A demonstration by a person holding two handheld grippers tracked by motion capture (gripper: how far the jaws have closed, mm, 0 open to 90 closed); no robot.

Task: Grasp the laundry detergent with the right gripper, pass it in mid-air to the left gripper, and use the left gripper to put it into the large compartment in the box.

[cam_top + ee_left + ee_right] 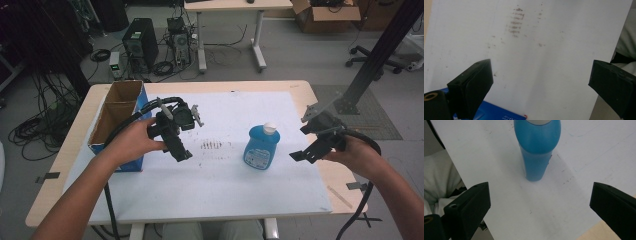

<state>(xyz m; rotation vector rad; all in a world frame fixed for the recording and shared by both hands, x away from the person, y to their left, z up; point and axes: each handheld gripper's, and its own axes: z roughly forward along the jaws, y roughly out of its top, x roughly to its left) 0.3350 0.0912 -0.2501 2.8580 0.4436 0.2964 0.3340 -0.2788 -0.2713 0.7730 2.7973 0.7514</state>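
A wooden counter (75, 145) carries a large white sheet (225, 185) that covers most of its top. At the left end sits an open cardboard box (112, 117) with blue sides, apparently empty inside. Right of centre on the sheet stands a blue plastic bottle (261, 147) with a white cap (270, 128), upright and alone. A patch of small brown smudges (211, 145) marks the sheet between box and bottle.

A person's forearms enter from below, each hand holding a set of black tongs. The left tongs (181, 154) hover just beside the box, spread wide with nothing between them. The right tongs (299, 155) hover near the bottle's right side, also spread wide and empty; in the right gripper view the bottle (536, 152) stands straight ahead, between and beyond the jaws.

The bottle looks light, fairly stiff, and smooth, so probably slippery; it may flex if squeezed hard. The broad lower body, below the shoulder, seems the safest place to take hold.

Bare sheet surrounds the bottle on every side, giving open room to approach. The counter's right edge lies near the right hand.
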